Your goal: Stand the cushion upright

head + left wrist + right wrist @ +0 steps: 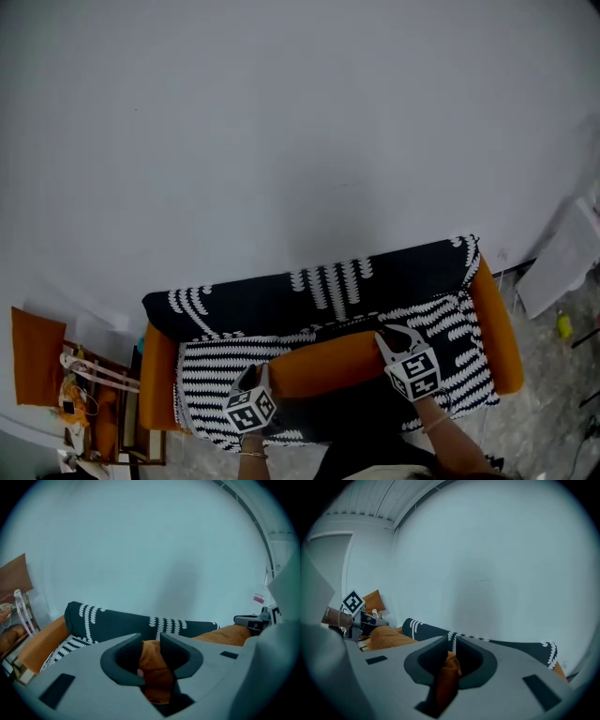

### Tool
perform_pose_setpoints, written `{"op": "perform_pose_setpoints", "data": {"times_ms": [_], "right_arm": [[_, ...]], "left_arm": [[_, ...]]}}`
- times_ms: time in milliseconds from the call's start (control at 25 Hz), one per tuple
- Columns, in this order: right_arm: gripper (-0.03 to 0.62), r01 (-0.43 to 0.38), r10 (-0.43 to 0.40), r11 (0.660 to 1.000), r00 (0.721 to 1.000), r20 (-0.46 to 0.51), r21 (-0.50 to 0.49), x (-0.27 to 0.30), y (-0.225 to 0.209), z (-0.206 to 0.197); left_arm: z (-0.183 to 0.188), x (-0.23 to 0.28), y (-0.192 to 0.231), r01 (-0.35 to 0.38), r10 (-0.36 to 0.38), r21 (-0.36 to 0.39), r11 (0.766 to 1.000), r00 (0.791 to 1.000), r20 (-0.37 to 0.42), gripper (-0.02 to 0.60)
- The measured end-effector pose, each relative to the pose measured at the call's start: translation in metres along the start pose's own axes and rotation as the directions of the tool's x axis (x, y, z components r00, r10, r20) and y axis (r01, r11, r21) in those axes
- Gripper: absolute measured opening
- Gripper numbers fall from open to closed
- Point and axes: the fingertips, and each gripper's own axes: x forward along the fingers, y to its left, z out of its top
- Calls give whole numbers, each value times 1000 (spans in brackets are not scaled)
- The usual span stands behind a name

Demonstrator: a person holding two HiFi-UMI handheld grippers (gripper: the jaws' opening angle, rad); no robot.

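On the sofa (497, 328), across the middle of its seat, the orange cushion (323, 364) lies with its long axis running from one sofa arm toward the other, parallel to the backrest and just in front of it. A black-and-white patterned throw (281, 300) covers the sofa's seat and backrest beneath it. Whether the cushion rests on the seat or is raised a little off it cannot be told from above.

The left gripper (251, 377) sits at the cushion's end nearer the sofa's left arm. The right gripper (394, 339) sits at the end nearer the sofa's right arm, so neither hand is nearer than the other. Each has one end. Both grippers reach in from the sofa's front edge and point toward the backrest, slanting somewhat downward, with the wrists trailing back over the front edge.

In the left gripper view the jaws stand moderately apart with a thick fold of orange fabric filling the gap and touching both pads, so it grasps the cushion. In the right gripper view the jaws are nearly together at the tips, pinching a thinner fold of the same fabric.

Since the backrest lies straight ahead of both tools, standing the cushion up probably means lifting both ends evenly and tipping its upper edge back against the backrest.
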Motion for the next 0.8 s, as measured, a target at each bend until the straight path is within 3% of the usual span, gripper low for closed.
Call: {"op": "perform_pose_setpoints", "data": {"times_ms": [800], "right_arm": [[58,80,-80,997,996,33,11,85,-50,55]], "left_arm": [[75,85,11,59,-60,31,998,998,37,153]]}}
